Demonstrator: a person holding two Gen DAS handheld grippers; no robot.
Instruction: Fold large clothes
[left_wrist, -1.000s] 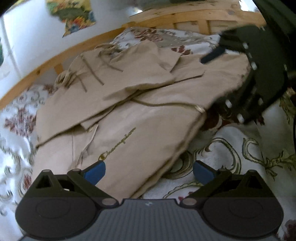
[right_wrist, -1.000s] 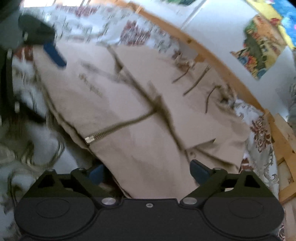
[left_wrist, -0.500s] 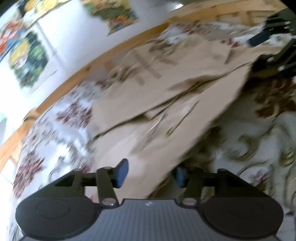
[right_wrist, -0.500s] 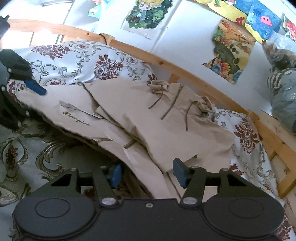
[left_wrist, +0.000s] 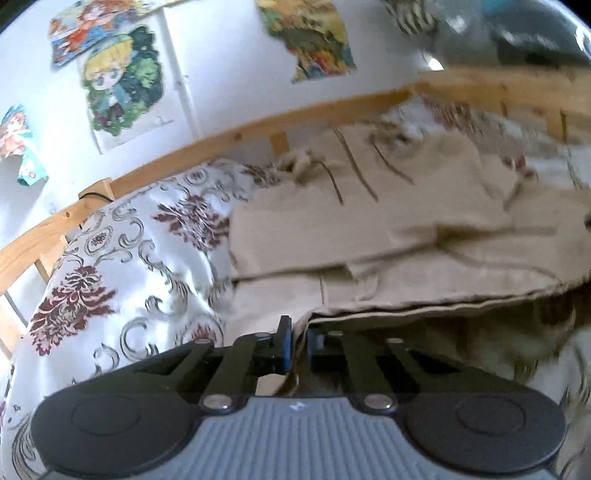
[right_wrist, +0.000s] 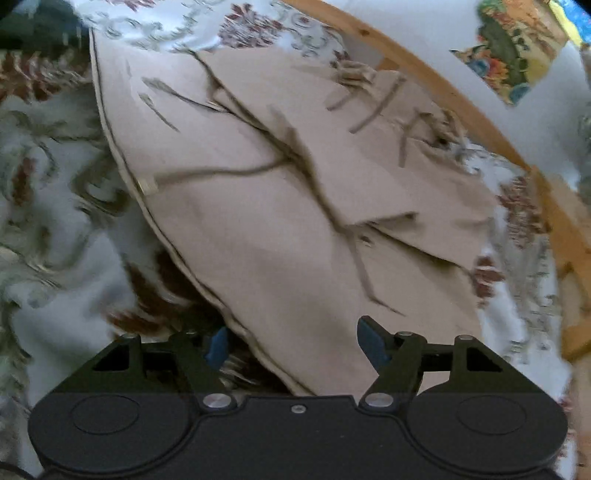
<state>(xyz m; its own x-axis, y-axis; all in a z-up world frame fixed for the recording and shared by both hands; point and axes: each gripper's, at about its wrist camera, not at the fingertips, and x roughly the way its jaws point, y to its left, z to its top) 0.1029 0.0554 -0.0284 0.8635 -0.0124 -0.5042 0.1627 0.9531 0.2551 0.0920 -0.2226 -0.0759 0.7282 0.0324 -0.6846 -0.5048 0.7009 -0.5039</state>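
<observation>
A beige zip-up hooded jacket (left_wrist: 369, 229) lies partly folded on the bed, its drawstrings toward the wooden rail. My left gripper (left_wrist: 300, 343) is at the jacket's near hem; its jaws are closing, and the blue pads pinch the fabric edge, which rises off the cover. In the right wrist view the same jacket (right_wrist: 277, 203) spreads ahead, its zip pull (right_wrist: 142, 184) at the left edge. My right gripper (right_wrist: 295, 345) hovers low over the near corner. Its jaws are opening, the hem lies between the wide-apart pads, and neither pad presses on it.
A white bed cover (left_wrist: 129, 258) with dark red floral print lies under everything. A curved wooden bed rail (left_wrist: 258, 125) runs along the far side, also seen as the rail (right_wrist: 443, 85) at the upper right. Cartoon posters (left_wrist: 122, 81) hang on the white wall.
The left jaws have come together on the jacket's hem, and that gripper has risen and rolled. The right jaws narrowed, then widened again, and that gripper shifted along the near corner.
</observation>
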